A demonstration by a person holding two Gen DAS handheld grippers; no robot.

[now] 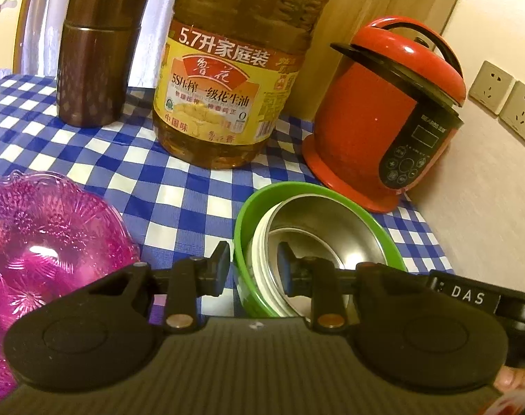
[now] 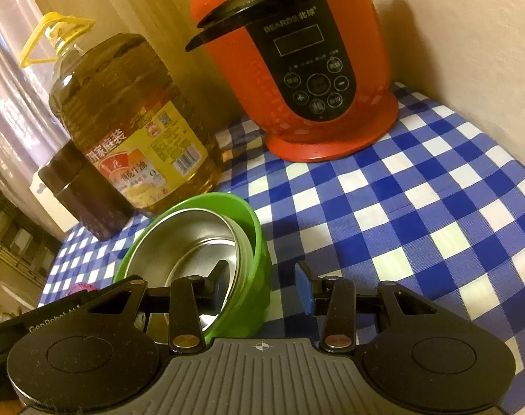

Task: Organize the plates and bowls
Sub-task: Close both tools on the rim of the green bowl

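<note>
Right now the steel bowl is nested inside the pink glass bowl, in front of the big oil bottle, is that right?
Not quite. The steel bowl sits nested inside the green bowl, not the pink glass bowl, which stands apart on the checked cloth, as the left wrist view shows. The stack is indeed in front of the oil bottle.

Three bowls (image 1: 317, 228), perhaps four, one cooker (image 1: 387, 117), one oil bottle (image 1: 227, 69)

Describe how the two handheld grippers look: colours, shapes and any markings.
Both grippers are black, with two round lobes beside a grey ribbed plate, metal rivets on the finger links, and blue pads. The left gripper shows purple tape; the right gripper has a small crosshair mark. No sleeves are visible.
</note>
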